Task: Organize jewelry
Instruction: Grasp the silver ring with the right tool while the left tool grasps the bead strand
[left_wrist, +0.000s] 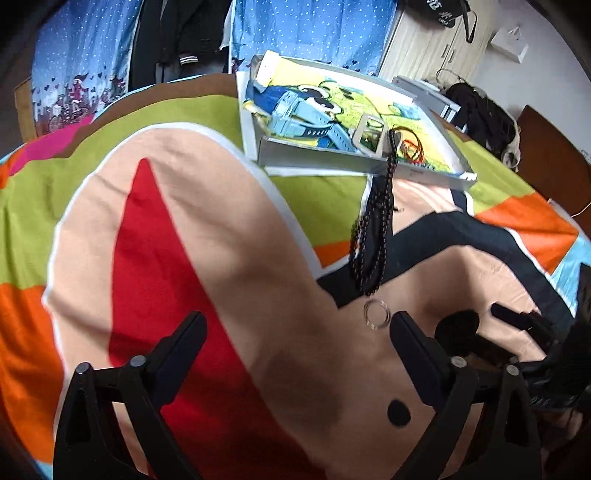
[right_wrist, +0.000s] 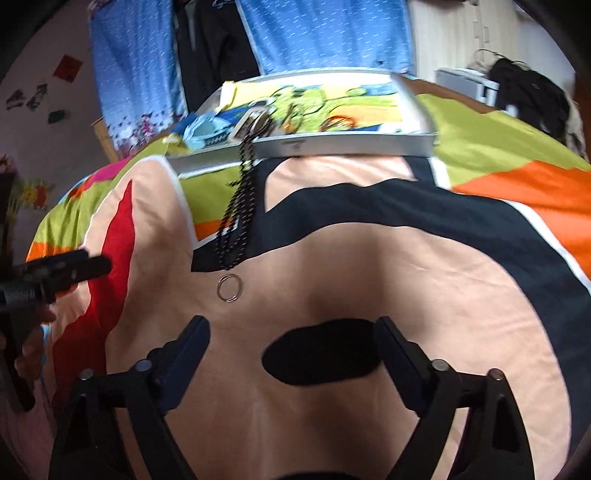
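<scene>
A grey shallow tray (left_wrist: 317, 160) (right_wrist: 351, 146) with a cartoon lining lies on the bed and holds a blue watch (left_wrist: 306, 118) (right_wrist: 207, 134), a white buckle piece (left_wrist: 369, 134) and red-orange rings (left_wrist: 410, 147) (right_wrist: 338, 123). A black bead necklace (left_wrist: 373, 236) (right_wrist: 236, 229) hangs over the tray's near rim onto the bedspread. Small silver rings (left_wrist: 376, 312) (right_wrist: 229, 288) lie just below it. My left gripper (left_wrist: 297, 332) is open and empty, with the rings just inside its right finger. My right gripper (right_wrist: 291, 336) is open and empty, with the rings ahead of its left finger.
The colourful bedspread (left_wrist: 184, 229) (right_wrist: 369, 266) covers the whole surface. Blue curtains (left_wrist: 314, 26) and dark clothes hang behind. A pale cabinet (left_wrist: 436, 40) and a dark bag (left_wrist: 484, 110) stand at the right. The other gripper shows at each view's edge (left_wrist: 524, 321) (right_wrist: 62, 269).
</scene>
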